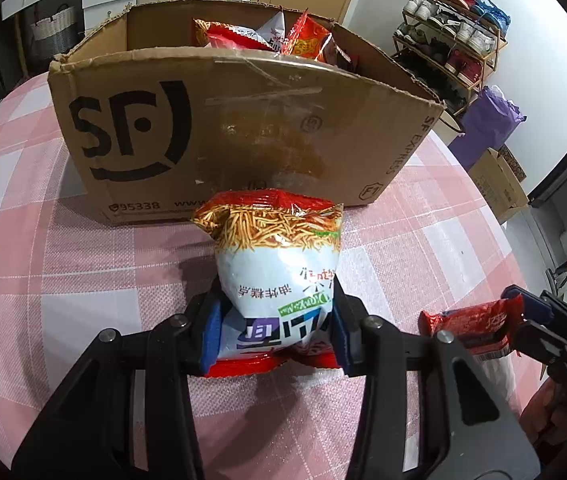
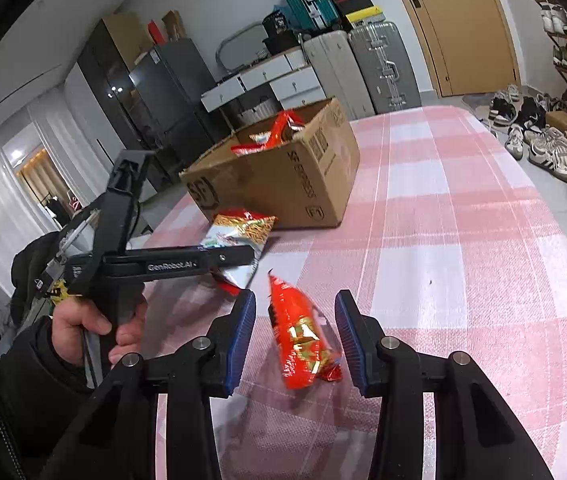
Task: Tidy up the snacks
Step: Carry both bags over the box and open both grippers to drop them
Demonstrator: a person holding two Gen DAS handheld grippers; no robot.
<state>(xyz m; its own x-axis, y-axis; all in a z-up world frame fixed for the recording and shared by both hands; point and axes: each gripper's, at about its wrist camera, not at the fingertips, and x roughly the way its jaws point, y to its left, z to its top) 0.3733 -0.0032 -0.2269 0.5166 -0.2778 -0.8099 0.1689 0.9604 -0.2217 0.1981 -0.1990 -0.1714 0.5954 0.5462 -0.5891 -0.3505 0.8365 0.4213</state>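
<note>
Two claws, two snack bags, one box on the checked worktop.

The left claw (image 1: pixel 275 332) is clenched on a white noodle bag (image 1: pixel 277 276), which lies just before the box (image 1: pixel 243 128) near the worktop's (image 2: pixel 463 240) far left corner. The right claw (image 2: pixel 295 340) stands released, its pads either side of a red bag (image 2: pixel 301 336) without touching it. More snacks (image 1: pixel 267 36) fill the box. A hand (image 2: pixel 95 328) grips the left handle.

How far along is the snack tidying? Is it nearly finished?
Partly done: several snack packets already sit in the cardboard box. In hand: the left gripper pinches a noodle snack bag before the box; a red packet sits inside the right gripper, grip unclear. Left: both must go in.
</note>
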